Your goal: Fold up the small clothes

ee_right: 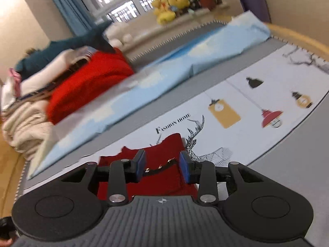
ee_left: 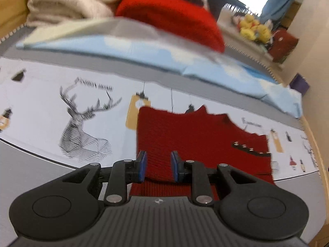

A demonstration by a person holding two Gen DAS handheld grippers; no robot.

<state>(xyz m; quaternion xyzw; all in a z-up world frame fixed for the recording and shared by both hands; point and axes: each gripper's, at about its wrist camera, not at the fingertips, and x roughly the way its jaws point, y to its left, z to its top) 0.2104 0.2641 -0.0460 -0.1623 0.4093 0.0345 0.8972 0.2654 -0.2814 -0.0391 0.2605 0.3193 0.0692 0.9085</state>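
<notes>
A small dark red knitted garment lies flat on the printed mat, with a black strip of metal studs near its right side. My left gripper is open, its blue pads either side of the garment's near left part, just above it. In the right wrist view the same garment lies under my right gripper, which is open with the studded strip showing between its pads. Neither gripper holds anything.
The white mat with a deer print lies on a grey cover. Behind it are light blue folded sheets, a bright red sweater and cream knitwear. Yellow plush toys sit far back by the window.
</notes>
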